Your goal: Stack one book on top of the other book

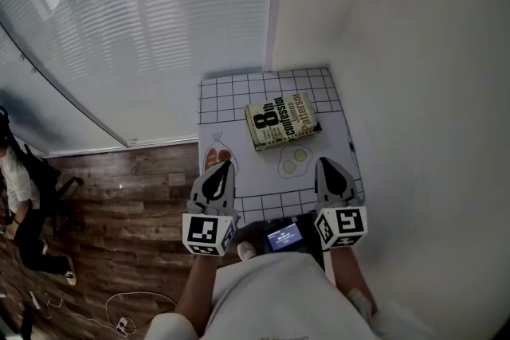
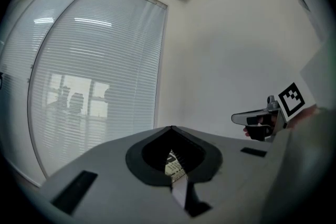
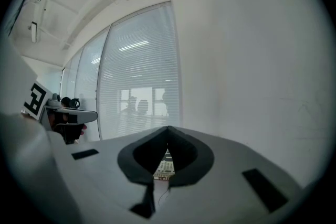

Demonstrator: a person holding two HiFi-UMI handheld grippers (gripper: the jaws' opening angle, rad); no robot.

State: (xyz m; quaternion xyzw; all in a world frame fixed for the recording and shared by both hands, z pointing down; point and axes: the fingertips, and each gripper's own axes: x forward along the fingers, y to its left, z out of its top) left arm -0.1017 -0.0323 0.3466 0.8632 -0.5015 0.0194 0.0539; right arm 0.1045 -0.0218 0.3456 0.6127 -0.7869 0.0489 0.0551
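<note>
A book with a yellow-green cover (image 1: 281, 120) lies at a slant in the middle of a small table under a white grid-print cloth (image 1: 231, 95). Its side looks thick; I cannot tell whether a second book lies beneath it. My left gripper (image 1: 221, 165) hovers at the table's front left, shut and empty. My right gripper (image 1: 325, 163) hovers at the front right, also shut and empty. Both point toward the book and stay short of it. A sliver of the book (image 2: 174, 165) shows between the closed jaws in the left gripper view, and another sliver of the book (image 3: 165, 167) in the right gripper view.
A white wall (image 1: 414, 52) runs along the table's right and a blind-covered window (image 1: 143, 28) stands behind it. Wooden floor (image 1: 135, 179) lies to the left, where a person (image 1: 20, 195) sits. A small screen device (image 1: 284, 237) rests at the table's front edge.
</note>
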